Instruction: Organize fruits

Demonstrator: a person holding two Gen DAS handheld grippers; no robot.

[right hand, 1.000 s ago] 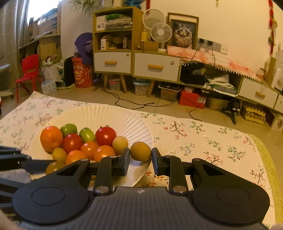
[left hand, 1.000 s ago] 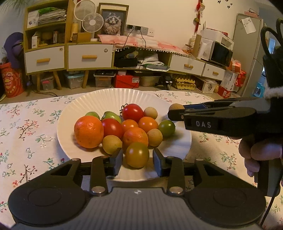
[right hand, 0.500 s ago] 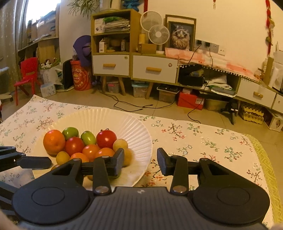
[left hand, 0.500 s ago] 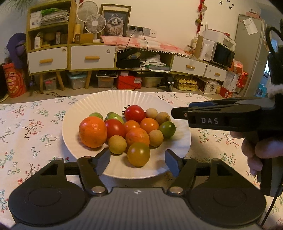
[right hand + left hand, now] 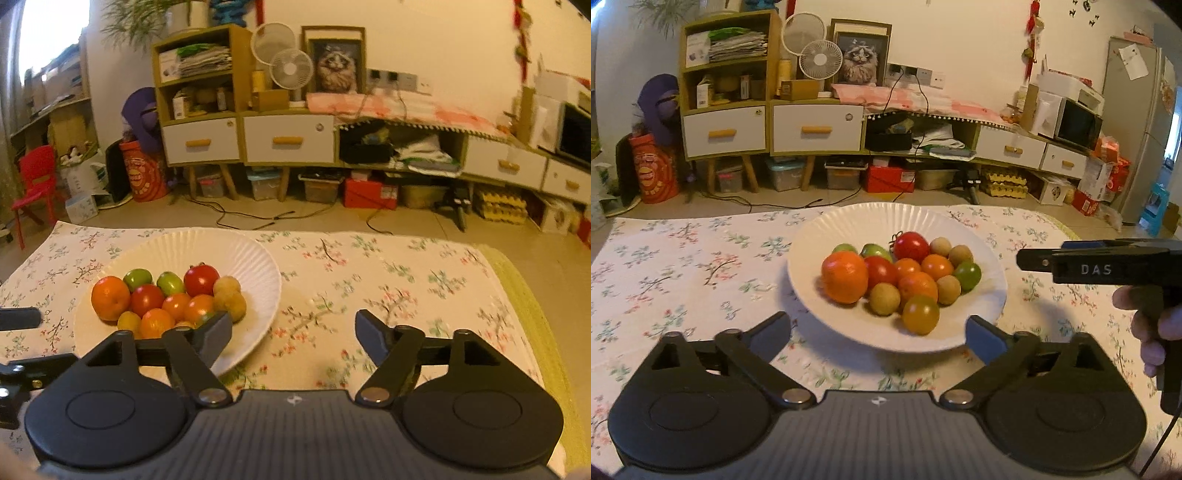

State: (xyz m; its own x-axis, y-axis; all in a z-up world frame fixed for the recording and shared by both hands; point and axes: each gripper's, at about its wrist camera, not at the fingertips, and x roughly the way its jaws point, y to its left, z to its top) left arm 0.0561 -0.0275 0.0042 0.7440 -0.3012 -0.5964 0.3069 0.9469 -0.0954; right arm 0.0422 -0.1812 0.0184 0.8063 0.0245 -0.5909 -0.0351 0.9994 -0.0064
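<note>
Between the left gripper's (image 5: 879,332) opening fingers sits the near rim of the white plate (image 5: 990,295), with the piled fruit (image 5: 897,277) just beyond. Between the right gripper's (image 5: 293,334) opening fingers lies bare flowered tablecloth (image 5: 388,273); the plate crowds only its left finger (image 5: 216,334).

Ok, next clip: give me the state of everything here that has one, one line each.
left gripper: jaws opening, nothing between the pads, plate edge in the gap.
right gripper: jaws opening, nothing held.
plate: upright on the tablecloth, loaded.
fruits: all piled on the plate, none held.
large orange: at the pile's left edge.
tablecloth: spread flat.
cabinet drawers: shut.
</note>
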